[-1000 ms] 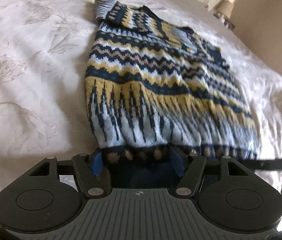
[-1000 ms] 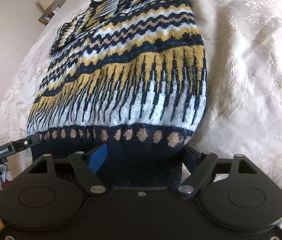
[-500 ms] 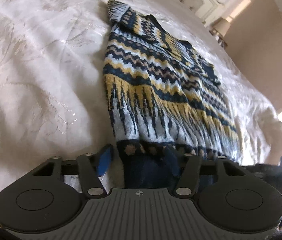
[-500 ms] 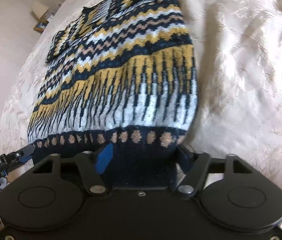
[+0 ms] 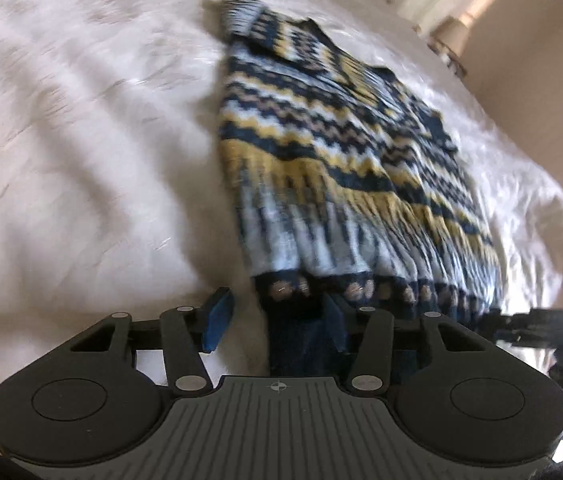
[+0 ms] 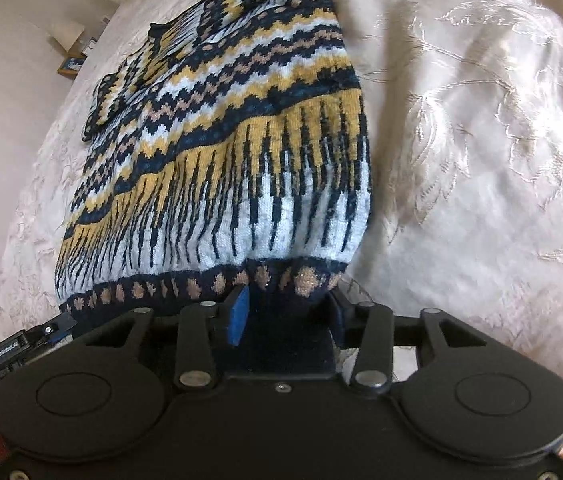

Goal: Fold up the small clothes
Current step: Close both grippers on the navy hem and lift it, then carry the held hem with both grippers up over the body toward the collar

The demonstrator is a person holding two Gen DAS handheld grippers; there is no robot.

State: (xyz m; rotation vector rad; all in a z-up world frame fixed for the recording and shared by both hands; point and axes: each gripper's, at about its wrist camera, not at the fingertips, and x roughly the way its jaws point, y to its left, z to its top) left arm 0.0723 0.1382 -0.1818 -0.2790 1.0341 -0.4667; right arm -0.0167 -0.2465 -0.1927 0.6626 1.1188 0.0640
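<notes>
- Left wrist view: your left gripper sits at about 6 o'clock, right at the near hem of the knitted sweater. Its jaws have just been closing, and the hem's left corner is between them. There's pale bedcover showing between the left blue pad and the dark ribbing, so that pad isn't on the cloth, and I can't tell whether the right one is. I'd call it half open, not a grip.
- The sweater itself lies flat on the cream embroidered bedspread, running from your gripper up toward 12 to 1 o'clock. It's navy, yellow, white and tan zigzags, with long stripes near the hem.
- This view is pretty blurry, so don't trust fine details here. There's a lamp at about 1 o'clock beyond the bed.
- Right wrist view: your right gripper is at the hem's other corner, around 6 o'clock. Its jaws have just been closing too, and the navy ribbing fills the gap between them, with the blue pad right against the knit. Looks like it's holding the hem.
- From this side the sweater stretches away toward 11 o'clock, with the bedspread bare out at 3 o'clock.
- Your other gripper's tip pokes in at 8 o'clock, by the far hem corner.
</notes>
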